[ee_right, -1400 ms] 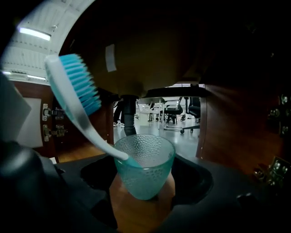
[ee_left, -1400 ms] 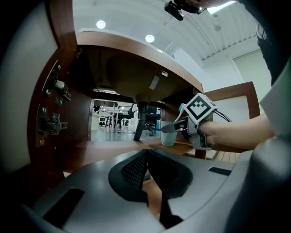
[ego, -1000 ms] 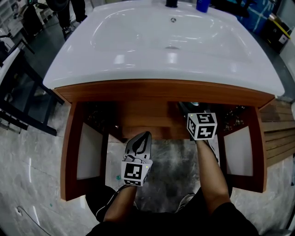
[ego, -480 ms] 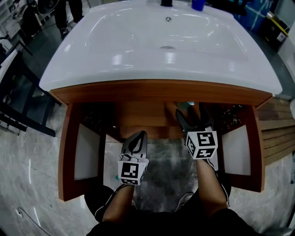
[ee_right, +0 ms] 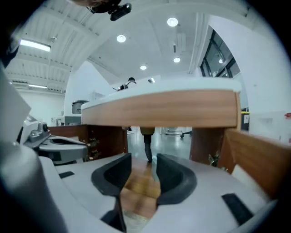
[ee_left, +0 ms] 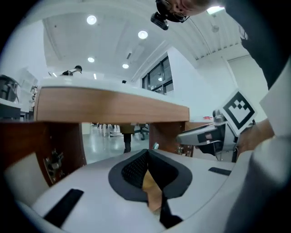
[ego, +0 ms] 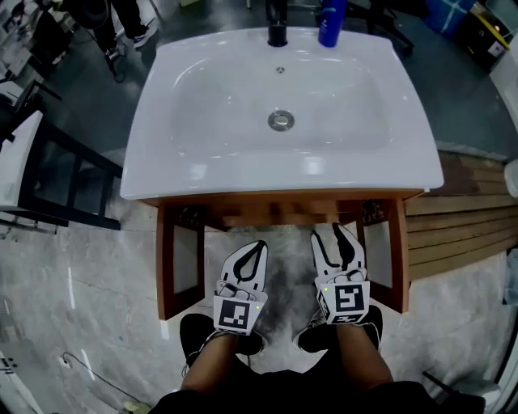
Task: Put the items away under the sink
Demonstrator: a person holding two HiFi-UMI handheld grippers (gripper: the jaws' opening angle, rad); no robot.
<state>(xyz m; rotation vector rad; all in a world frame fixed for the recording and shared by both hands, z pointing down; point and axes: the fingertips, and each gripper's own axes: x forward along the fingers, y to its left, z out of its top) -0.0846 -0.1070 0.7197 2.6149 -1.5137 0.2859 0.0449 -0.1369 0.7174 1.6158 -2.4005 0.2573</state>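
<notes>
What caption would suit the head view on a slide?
Facing a white sink on an open wooden cabinet: left gripper shut, right gripper empty, its fingers just closing.

White rectangular ceramic sink [ego: 202,162] on brown wooden cabinet [ego: 275,200], doors swung open. Blue bottle [ego: 330,20] beside black tap [ego: 278,28] at back rim. Below, over grey marble floor [ego: 81,267], left claw [ego: 257,245] closed, right claw [ego: 329,234] just narrowing, part-open, empty.

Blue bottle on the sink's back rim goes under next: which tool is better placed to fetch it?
Right, likely. The blue bottle stands right of the faucet, nearer the right tool, whose jaws, just closing, stand apart and empty. The left tool is shut.
</notes>
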